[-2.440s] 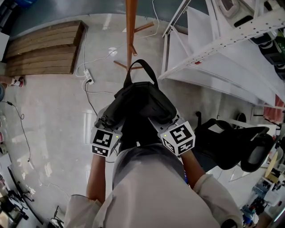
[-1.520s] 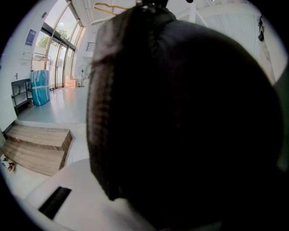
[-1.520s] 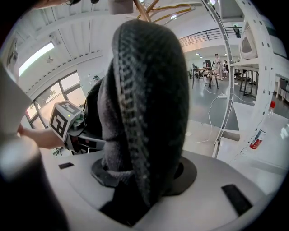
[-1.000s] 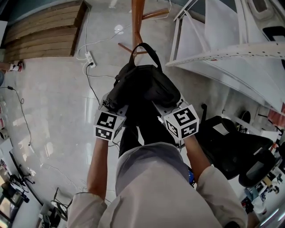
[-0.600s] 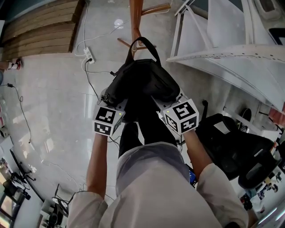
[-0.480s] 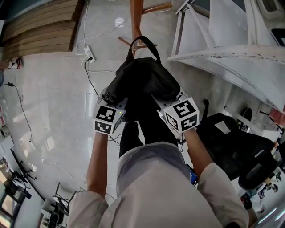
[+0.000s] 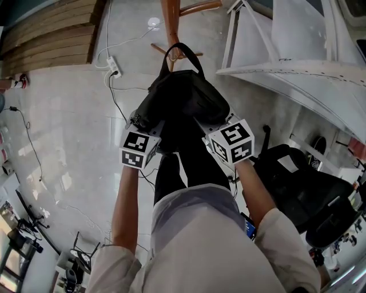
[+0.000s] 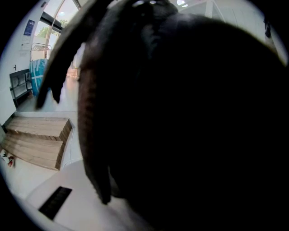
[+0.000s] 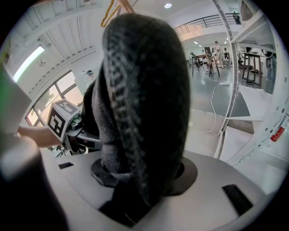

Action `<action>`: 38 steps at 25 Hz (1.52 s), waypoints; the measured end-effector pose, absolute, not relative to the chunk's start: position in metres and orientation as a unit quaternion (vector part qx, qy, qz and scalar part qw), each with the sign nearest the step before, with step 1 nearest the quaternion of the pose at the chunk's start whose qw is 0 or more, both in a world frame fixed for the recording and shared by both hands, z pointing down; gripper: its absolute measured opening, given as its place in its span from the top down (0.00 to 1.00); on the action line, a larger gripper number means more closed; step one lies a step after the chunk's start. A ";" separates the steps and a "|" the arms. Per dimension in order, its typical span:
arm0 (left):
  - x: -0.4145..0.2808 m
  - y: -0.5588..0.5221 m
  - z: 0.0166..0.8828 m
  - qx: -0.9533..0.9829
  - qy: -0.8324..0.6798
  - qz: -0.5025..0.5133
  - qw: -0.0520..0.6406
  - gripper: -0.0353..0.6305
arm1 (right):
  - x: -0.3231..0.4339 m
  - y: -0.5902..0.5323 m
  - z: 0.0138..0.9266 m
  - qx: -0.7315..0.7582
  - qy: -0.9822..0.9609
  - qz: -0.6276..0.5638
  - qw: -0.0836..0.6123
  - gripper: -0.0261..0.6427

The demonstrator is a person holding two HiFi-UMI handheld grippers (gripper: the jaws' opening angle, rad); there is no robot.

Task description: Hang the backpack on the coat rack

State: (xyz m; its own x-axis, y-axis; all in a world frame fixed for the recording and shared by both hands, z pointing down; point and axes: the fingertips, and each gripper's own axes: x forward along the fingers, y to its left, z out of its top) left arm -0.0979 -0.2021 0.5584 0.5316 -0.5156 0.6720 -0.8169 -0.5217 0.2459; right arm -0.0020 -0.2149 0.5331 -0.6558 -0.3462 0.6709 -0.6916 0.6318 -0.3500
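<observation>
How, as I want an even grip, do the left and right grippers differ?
The left gripper grips the backpack on the left, the right gripper on the right. The backpack fills nearly all of the left gripper view; in the right gripper view it is one fold with the room showing around. Both are shut on it.

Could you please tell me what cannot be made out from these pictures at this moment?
- Hooks of the coat rack: head view, cut off by the top edge.
- Whether the handle of the backpack is over a hook: head view, no hook shown.
- How the jaws of the left hand-held gripper stand: left gripper view, dark backpack fabric fills it.
- The distant people: right gripper view, too small.
</observation>
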 end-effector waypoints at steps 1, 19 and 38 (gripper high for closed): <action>-0.098 -0.203 0.561 0.829 -0.401 0.272 0.279 0.73 | -0.002 -0.216 0.536 0.302 -0.857 0.305 0.284 0.68; -0.101 -0.218 0.608 0.813 -0.402 0.304 0.290 0.73 | -0.001 -0.235 0.583 0.292 -0.848 0.320 0.306 0.67; -0.107 -0.240 0.656 0.797 -0.407 0.314 0.318 0.72 | -0.005 -0.262 0.632 0.277 -0.835 0.336 0.336 0.67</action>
